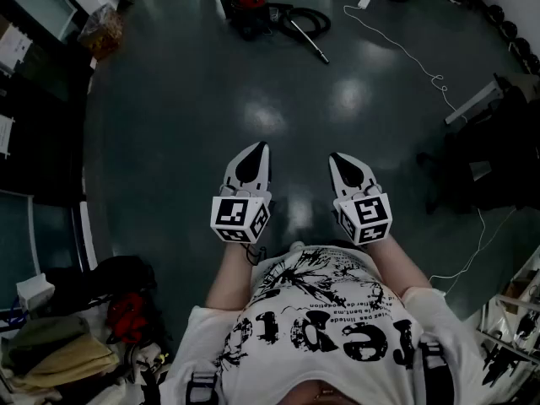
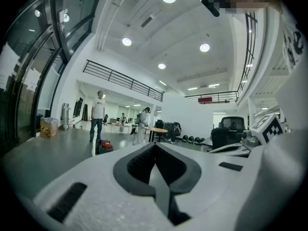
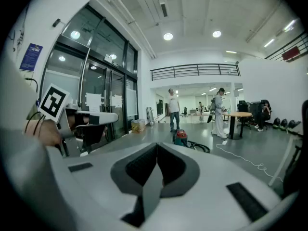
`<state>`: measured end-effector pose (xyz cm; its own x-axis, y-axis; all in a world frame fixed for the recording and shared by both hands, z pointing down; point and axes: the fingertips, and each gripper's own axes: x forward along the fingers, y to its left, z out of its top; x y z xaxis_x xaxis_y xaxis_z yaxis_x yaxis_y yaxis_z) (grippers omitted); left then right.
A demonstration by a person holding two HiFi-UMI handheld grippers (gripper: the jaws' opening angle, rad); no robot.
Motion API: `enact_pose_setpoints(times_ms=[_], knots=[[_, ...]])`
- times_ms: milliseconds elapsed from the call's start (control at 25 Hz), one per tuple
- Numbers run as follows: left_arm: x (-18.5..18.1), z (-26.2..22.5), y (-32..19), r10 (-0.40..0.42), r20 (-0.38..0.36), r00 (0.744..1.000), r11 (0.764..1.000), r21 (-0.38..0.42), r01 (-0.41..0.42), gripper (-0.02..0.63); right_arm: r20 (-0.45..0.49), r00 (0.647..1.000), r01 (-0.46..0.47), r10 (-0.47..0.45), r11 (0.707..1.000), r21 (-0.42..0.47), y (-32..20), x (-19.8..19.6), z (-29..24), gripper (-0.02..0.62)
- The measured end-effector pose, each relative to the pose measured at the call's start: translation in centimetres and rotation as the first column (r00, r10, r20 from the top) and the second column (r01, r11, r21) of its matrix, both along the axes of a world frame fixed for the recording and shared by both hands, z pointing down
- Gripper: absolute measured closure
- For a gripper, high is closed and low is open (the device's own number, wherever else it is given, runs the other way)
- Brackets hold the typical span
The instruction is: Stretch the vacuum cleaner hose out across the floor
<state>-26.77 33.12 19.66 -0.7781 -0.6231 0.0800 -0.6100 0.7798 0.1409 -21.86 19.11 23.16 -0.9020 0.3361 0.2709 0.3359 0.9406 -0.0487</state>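
Note:
A red vacuum cleaner point(image 1: 247, 2) stands far across the floor, with its black hose point(image 1: 300, 22) coiled beside it and the rigid wand lying toward the right. The same vacuum cleaner point(image 3: 181, 137) and hose point(image 3: 199, 147) show in the right gripper view; the left gripper view catches only the vacuum cleaner point(image 2: 105, 146). My left gripper point(image 1: 261, 148) and right gripper point(image 1: 335, 157) are held side by side at chest height, well short of the vacuum. Both are shut with nothing between the jaws.
A white cable point(image 1: 403, 51) runs across the floor at the right. A person point(image 3: 173, 109) stands behind the vacuum, another person point(image 3: 219, 111) by a round table point(image 3: 239, 122). Dark furniture point(image 1: 485, 154) sits right, clutter and bags point(image 1: 80, 327) lie left, glass doors point(image 3: 98, 97) beyond.

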Motion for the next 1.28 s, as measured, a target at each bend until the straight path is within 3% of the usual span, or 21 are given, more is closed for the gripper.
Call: enact_pose_setpoints(times_ms=[280, 400, 520, 760, 1040, 1280], knots=[[-4.9, 3.3, 1.4, -0.007, -0.061, 0.998, 1.0, 0.012, 0.007, 0.601, -0.053, 0.999, -0.004, 0.005, 1.0, 0.002, 0.9, -5.5, 2.6, 0.591], [-8.7, 4.4, 0.6, 0.023, -0.049, 0.999, 0.999, -0.028, -0.024, 0.601, -0.056, 0.998, 0.01, -0.009, 1.0, 0.015, 0.5, -9.5, 3.6, 0.591], [-14.6, 3.9, -1.0, 0.039, -0.003, 0.999, 0.996, -0.082, -0.039, 0.601, -0.042, 0.999, 0.021, -0.02, 1.0, 0.012, -0.7, -15.2, 4.0, 0.591], [-28.0, 2.2, -4.9, 0.034, 0.014, 0.999, 0.995, -0.092, -0.033, 0.601, 0.032, 0.999, -0.003, 0.003, 1.0, -0.005, -5.6, -29.9, 1.4, 0.591], [-41.9, 1.6, -8.0, 0.012, -0.026, 1.0, 0.998, -0.056, -0.014, 0.601, 0.021, 0.999, 0.032, -0.032, 0.999, -0.002, -8.9, -43.8, 0.0, 0.591], [-52.2, 4.7, -9.7, 0.074, -0.061, 0.995, 0.994, -0.081, -0.079, 0.601, -0.027, 1.0, 0.01, -0.011, 1.0, -0.007, -9.0, -53.1, 2.9, 0.591]])
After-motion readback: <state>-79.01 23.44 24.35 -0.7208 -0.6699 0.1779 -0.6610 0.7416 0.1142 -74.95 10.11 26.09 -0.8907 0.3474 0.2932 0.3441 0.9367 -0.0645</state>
